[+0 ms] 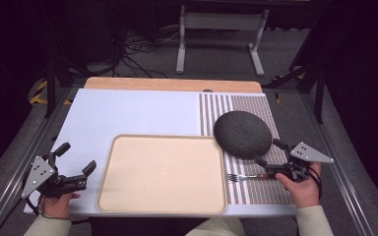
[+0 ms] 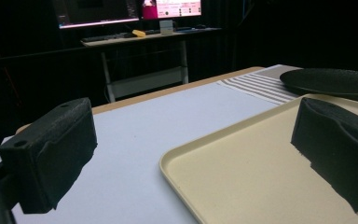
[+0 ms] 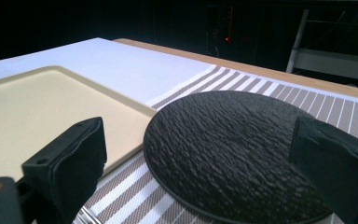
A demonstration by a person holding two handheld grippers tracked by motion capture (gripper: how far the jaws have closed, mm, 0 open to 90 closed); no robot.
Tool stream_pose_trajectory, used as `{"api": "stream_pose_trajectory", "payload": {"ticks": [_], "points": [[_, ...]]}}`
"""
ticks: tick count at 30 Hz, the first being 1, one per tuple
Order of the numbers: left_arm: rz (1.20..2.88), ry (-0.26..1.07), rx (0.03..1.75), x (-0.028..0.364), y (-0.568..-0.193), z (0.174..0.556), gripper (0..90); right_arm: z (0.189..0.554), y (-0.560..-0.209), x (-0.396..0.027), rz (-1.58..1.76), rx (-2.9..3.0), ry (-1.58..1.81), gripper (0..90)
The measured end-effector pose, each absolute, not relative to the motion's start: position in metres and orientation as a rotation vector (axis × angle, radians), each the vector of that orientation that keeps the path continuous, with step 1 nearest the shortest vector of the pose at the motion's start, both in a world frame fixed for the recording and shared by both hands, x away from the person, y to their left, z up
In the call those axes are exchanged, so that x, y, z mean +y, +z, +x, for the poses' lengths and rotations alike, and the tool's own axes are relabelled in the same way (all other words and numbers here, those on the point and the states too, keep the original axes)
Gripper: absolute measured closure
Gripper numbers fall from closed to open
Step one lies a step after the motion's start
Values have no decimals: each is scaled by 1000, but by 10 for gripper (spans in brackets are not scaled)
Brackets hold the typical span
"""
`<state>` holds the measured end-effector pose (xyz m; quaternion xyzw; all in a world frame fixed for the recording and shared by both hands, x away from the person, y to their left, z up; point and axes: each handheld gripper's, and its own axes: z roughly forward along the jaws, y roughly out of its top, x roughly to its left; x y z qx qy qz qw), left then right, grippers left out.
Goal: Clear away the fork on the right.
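Resting on a white table surface (image 1: 128, 113), a beige tray (image 1: 162, 173) occupied the near centre, with a striped placemat (image 1: 256, 110) laid along its right side. A dark, rough-textured round plate (image 1: 242, 134) sat on the placemat, its left edge overlapping the tray's far right corner. A fork (image 1: 246, 176) lay on the placemat just right of the tray, tines pointing toward the tray, handle toward the right gripper (image 1: 269, 153). The right gripper was held by the right hand (image 1: 302, 187) over the near right part of the placemat, jaws spread apart, one near the plate's near edge and the other close to the fork handle; whether it touched the fork could not be determined. In the right gripper view, the plate (image 3: 233, 149) appeared between the two separated jaws, with the tray (image 3: 42, 112) to the left. The left gripper (image 1: 76, 158) was held by the left hand (image 1: 56, 204) at the table's near left corner, just left of the tray, jaws spread wide and holding nothing. In the left gripper view, the tray corner (image 2: 261, 168) lay between the open jaws, with the plate (image 2: 331, 81) farther off at upper right.
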<state>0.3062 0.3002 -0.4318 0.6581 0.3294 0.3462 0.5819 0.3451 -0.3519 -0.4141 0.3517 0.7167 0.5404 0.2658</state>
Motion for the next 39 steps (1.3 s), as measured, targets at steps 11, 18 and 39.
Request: {"api": "stream_pose_trajectory", "payload": {"ticks": [11, 18, 39], "points": [[1547, 809, 754, 298, -430, 305, 6, 362, -388, -342, 878, 2081, 1364, 51], [1551, 819, 748, 297, -430, 305, 6, 369, -375, -327, 815, 2181, 1291, 52], [1549, 825, 744, 298, -429, 304, 6, 388, -355, -308, 644, 2473, 932, 53]]}}
